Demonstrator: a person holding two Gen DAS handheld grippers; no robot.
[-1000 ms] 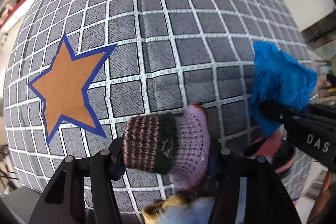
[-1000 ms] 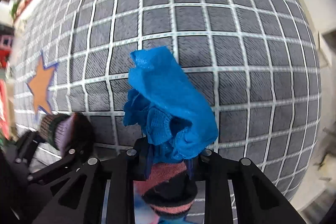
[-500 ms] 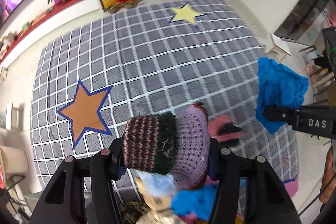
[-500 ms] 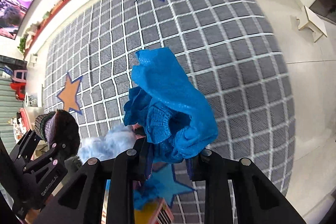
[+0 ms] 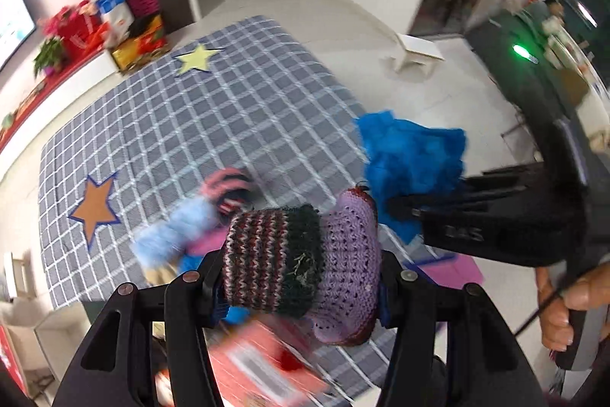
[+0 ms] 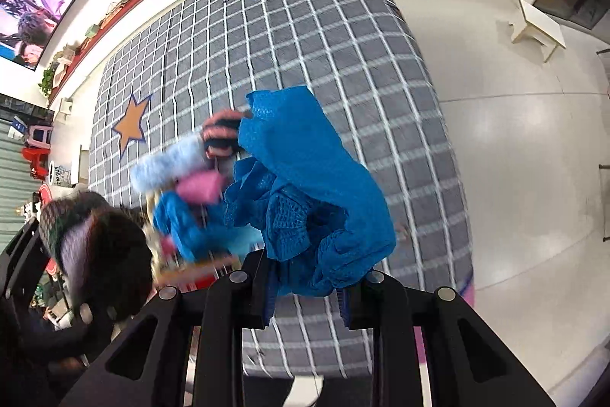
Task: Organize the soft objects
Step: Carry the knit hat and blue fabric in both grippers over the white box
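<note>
A knitted striped and purple piece (image 5: 301,262) is clamped between the left tongs (image 5: 301,277), raised above the checked mat (image 5: 213,124). A crumpled blue mesh cloth (image 6: 309,189) is pinched in the closed right tongs (image 6: 305,296), likewise aloft.

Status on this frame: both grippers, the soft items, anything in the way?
Left gripper shut on knitted hat. Right gripper shut on blue mesh cloth. More soft items piled on checked mat below. Nothing blocking.
</note>
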